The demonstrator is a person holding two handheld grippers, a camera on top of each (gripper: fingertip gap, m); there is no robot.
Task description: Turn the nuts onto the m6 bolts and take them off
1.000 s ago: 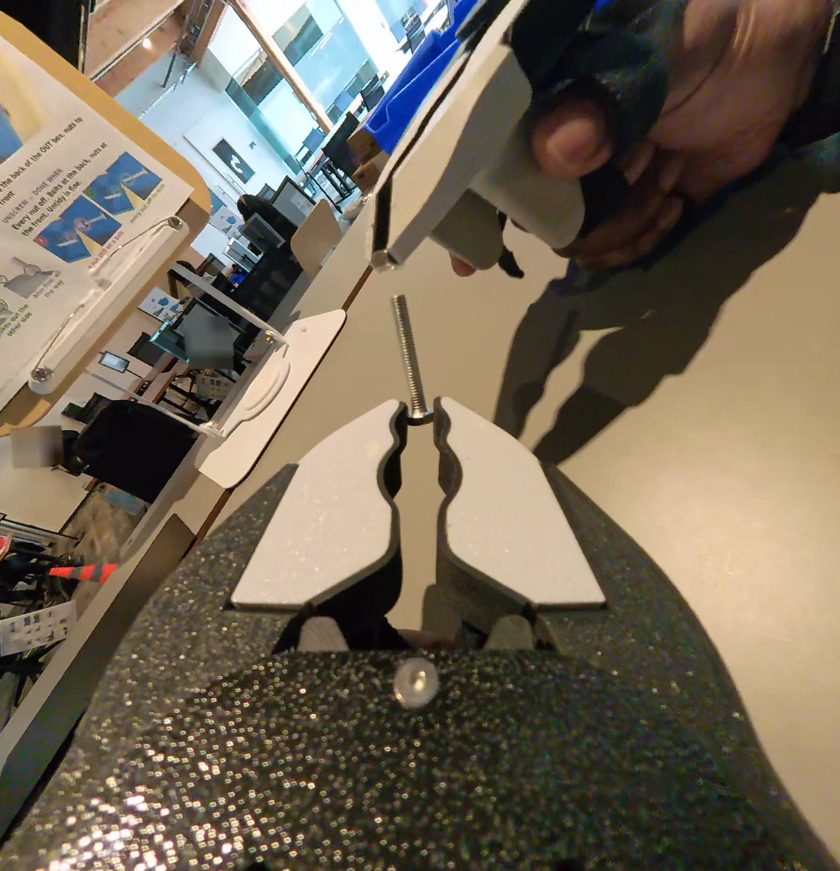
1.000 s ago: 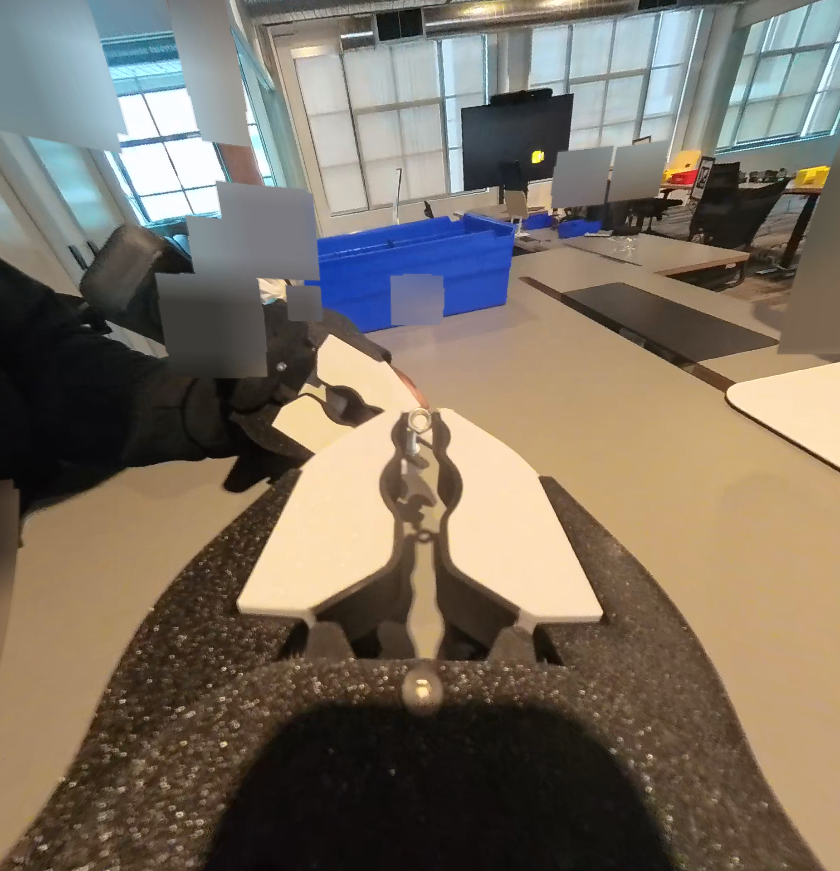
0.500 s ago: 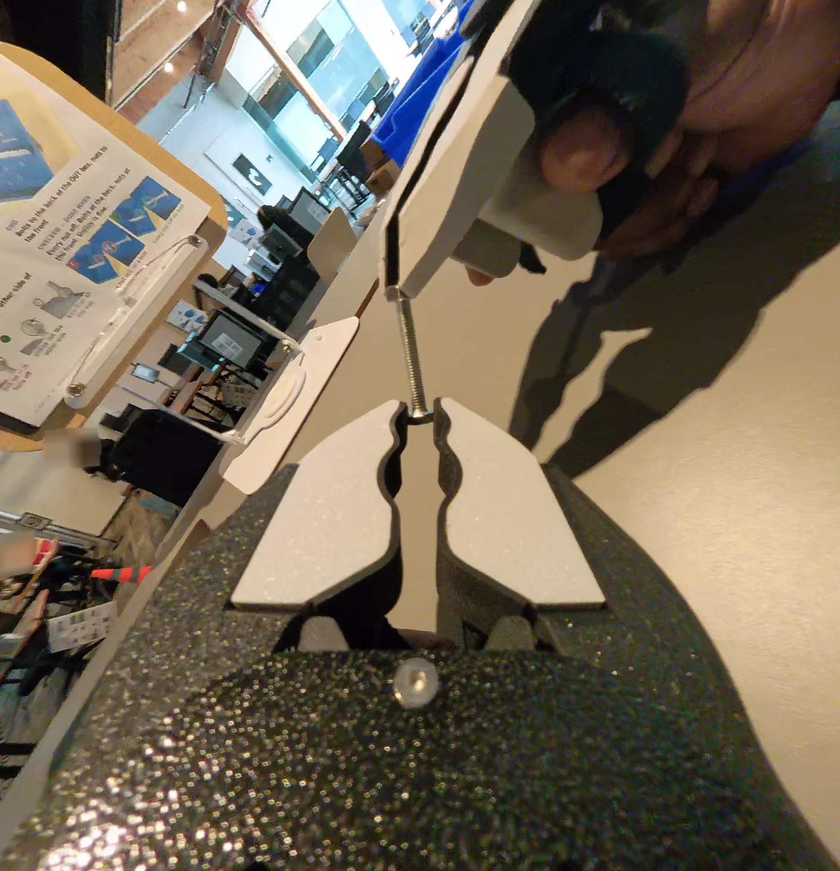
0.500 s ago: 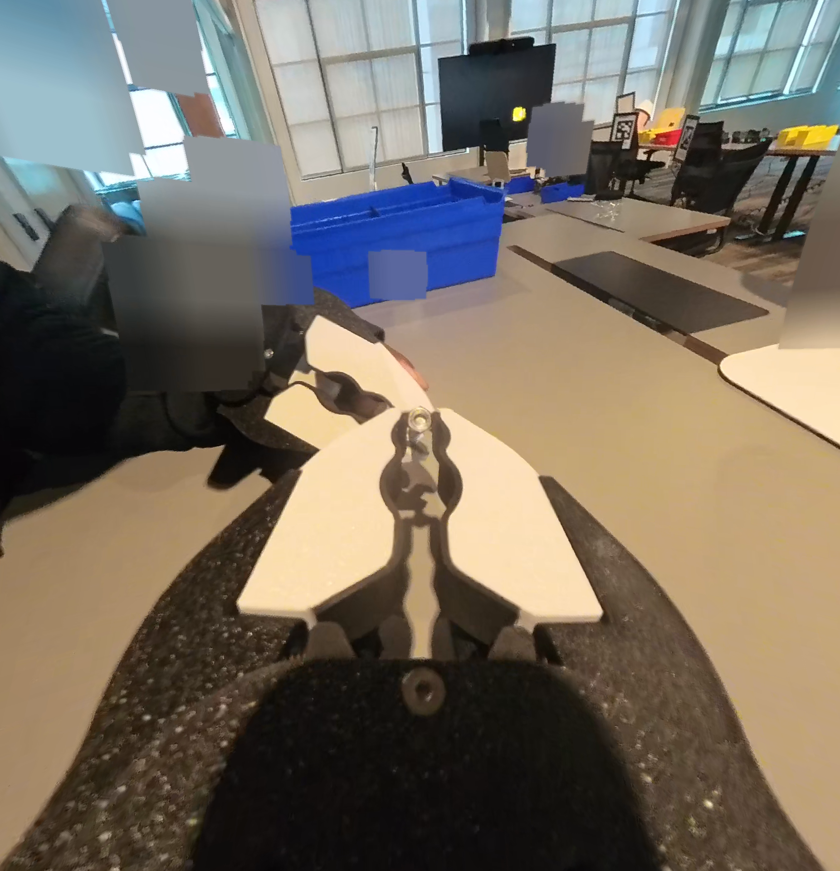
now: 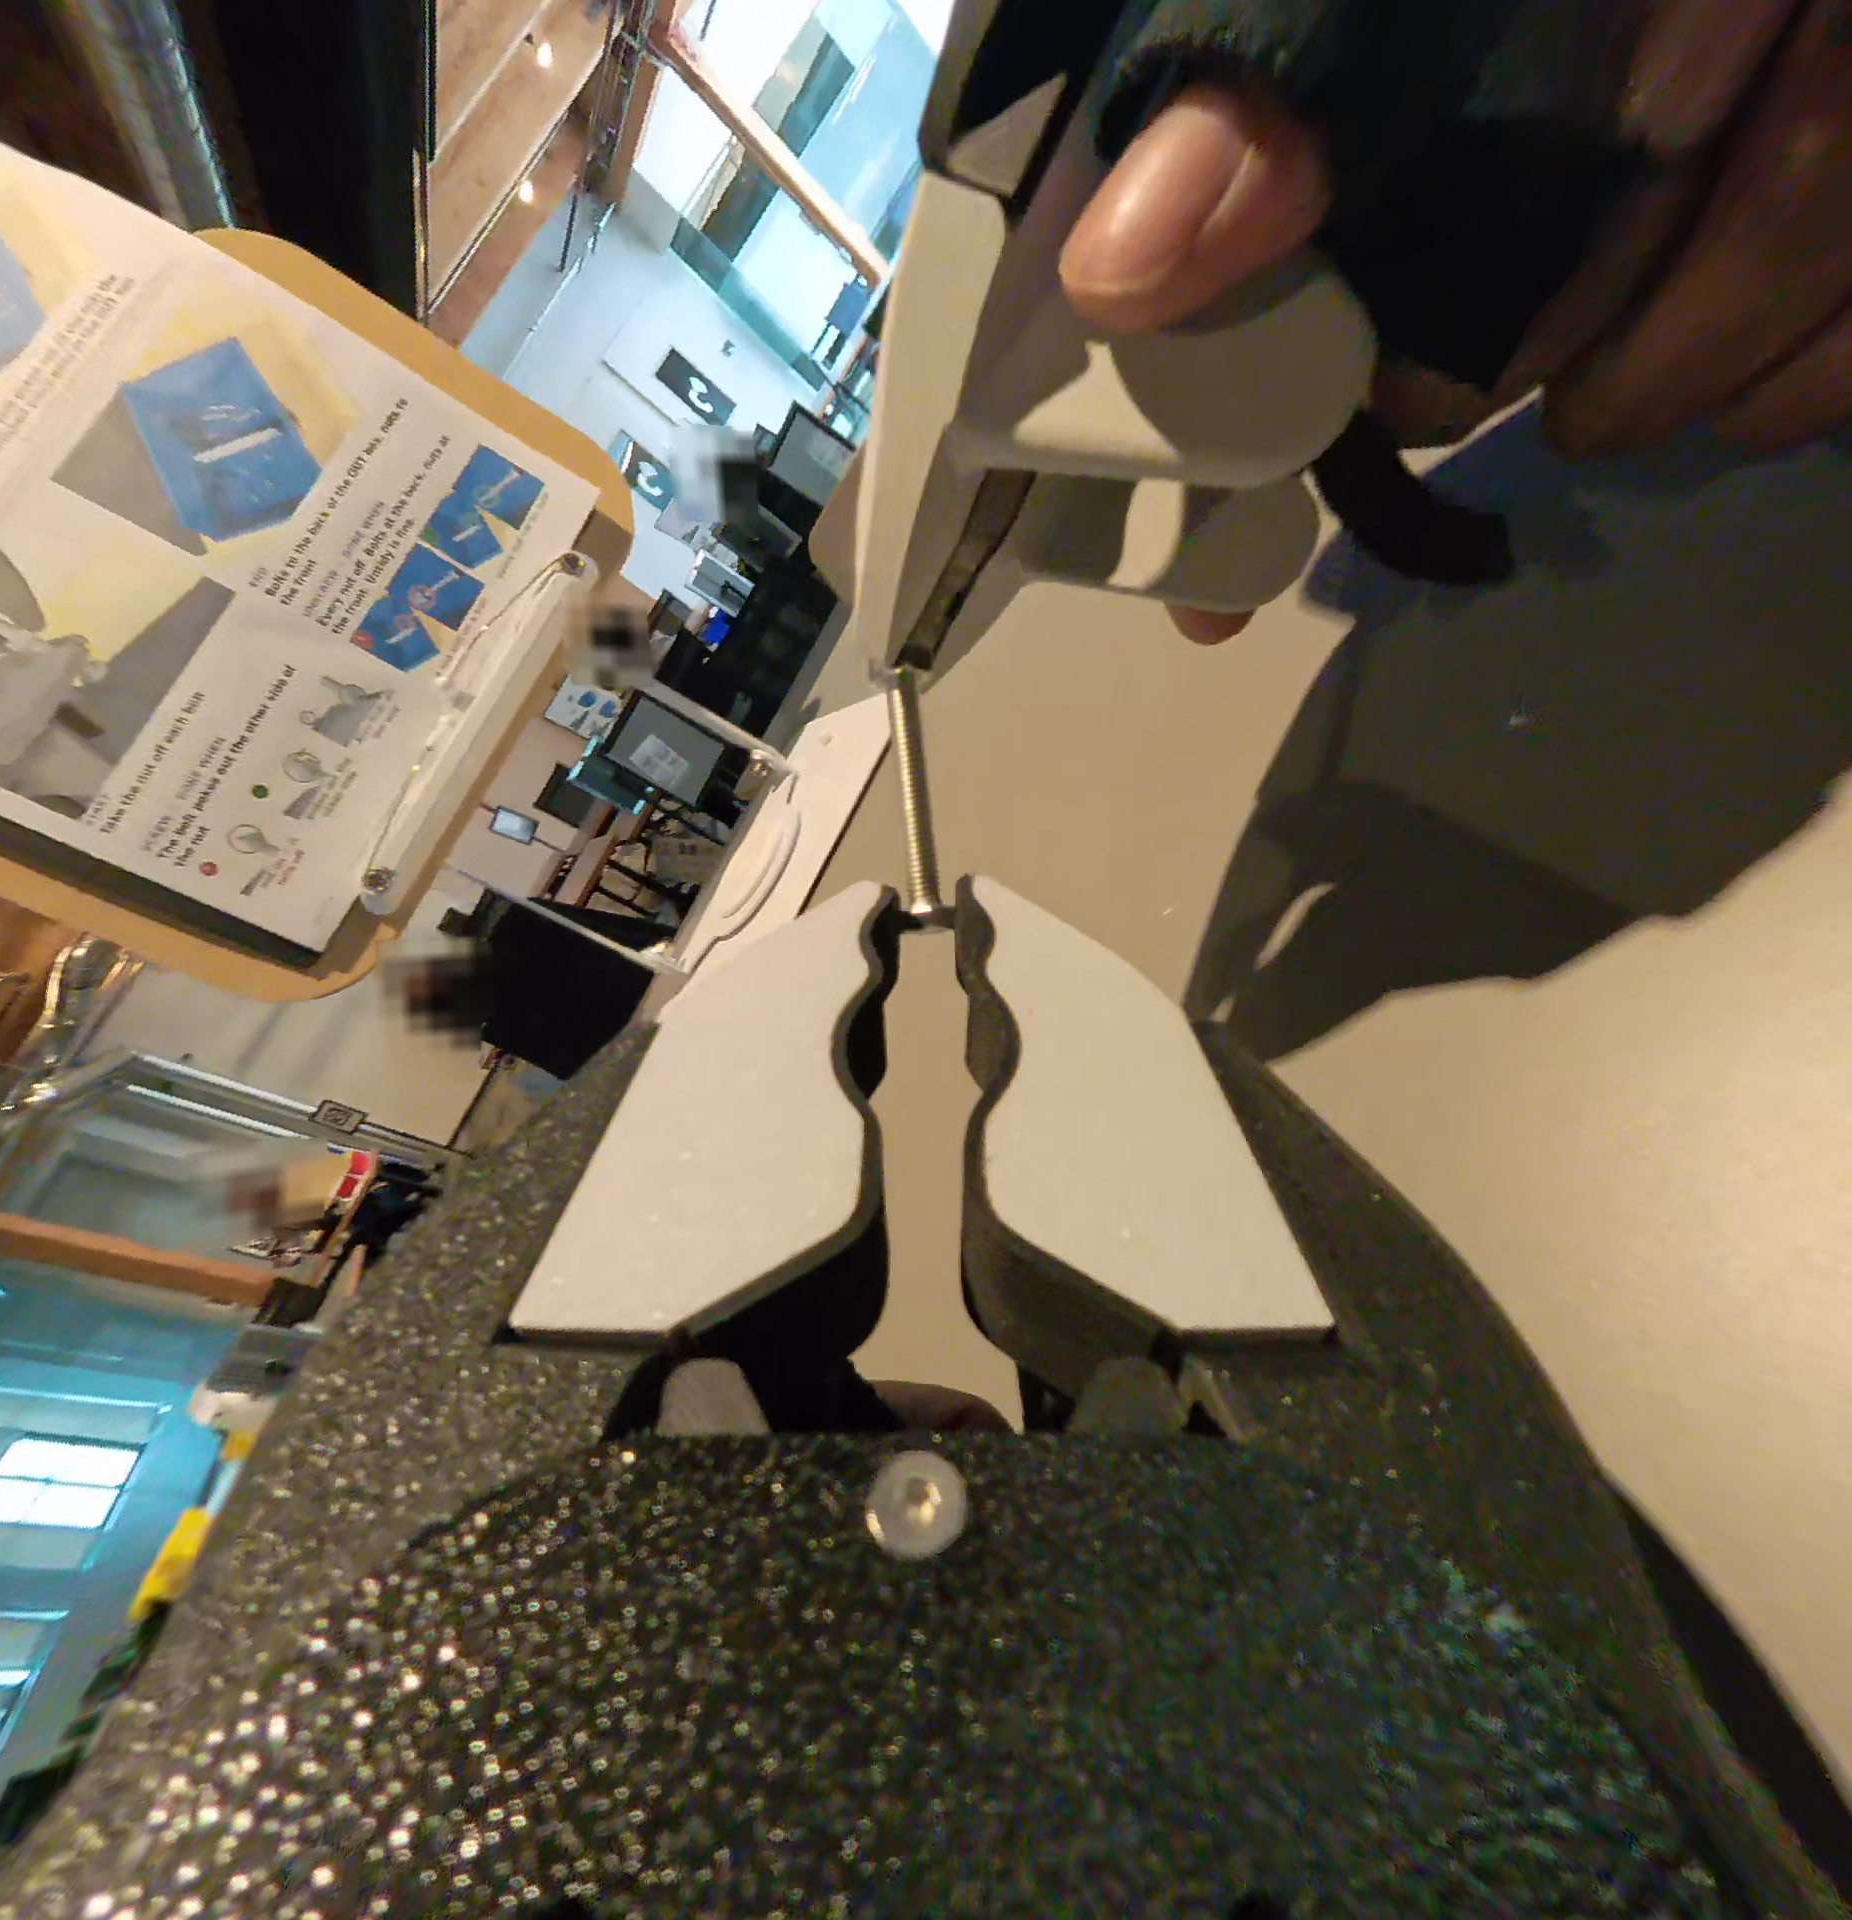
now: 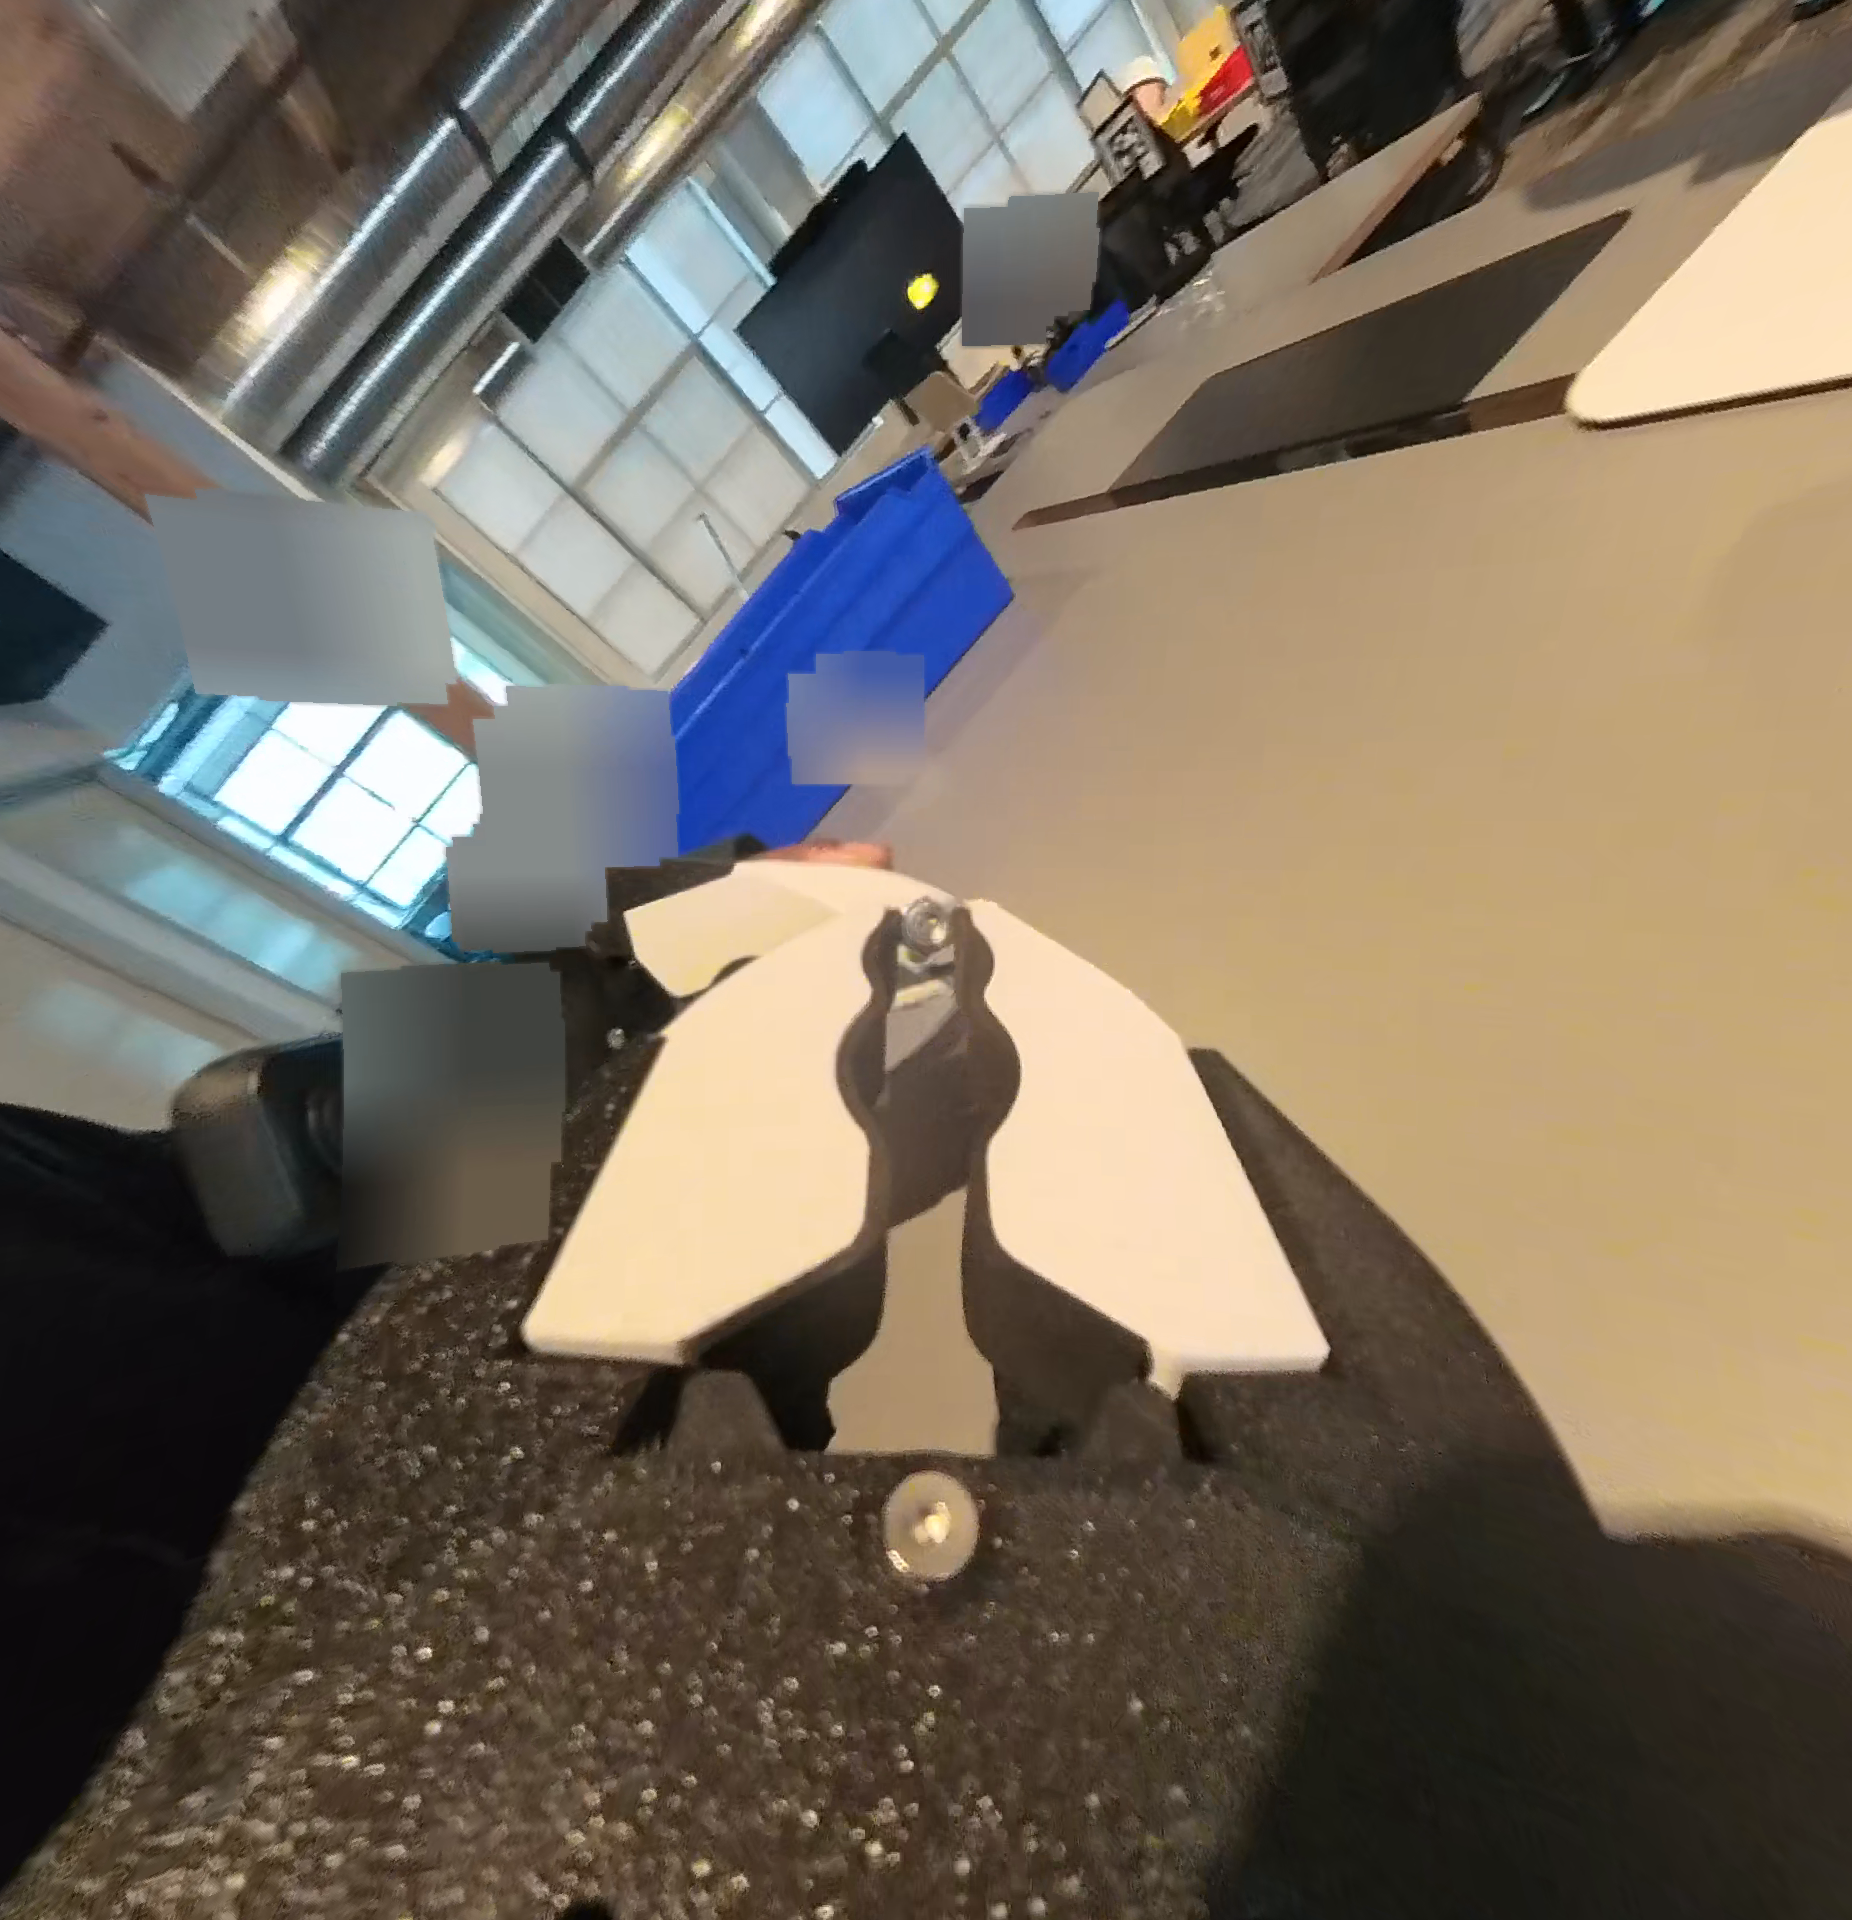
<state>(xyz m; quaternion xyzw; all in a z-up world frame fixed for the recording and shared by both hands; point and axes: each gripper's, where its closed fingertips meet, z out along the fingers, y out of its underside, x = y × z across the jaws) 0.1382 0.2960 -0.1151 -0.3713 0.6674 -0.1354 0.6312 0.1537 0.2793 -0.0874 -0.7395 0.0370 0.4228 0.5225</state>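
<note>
Nearest, the left gripper [image 5: 927, 912] pinches the head end of a threaded bolt [image 5: 914, 790], held above the beige desk [image 5: 1524, 1247]. Only the left wrist view shows the bolt's full shank, running up to the right gripper [image 5: 906, 649] held by a gloved hand [image 5: 1369, 208]. Meanwhile the right wrist view looks end-on: its gripper [image 6: 927, 925] is clenched on a nut [image 6: 924, 923]. Farther off stands a blue bin [image 6: 849, 644].
</note>
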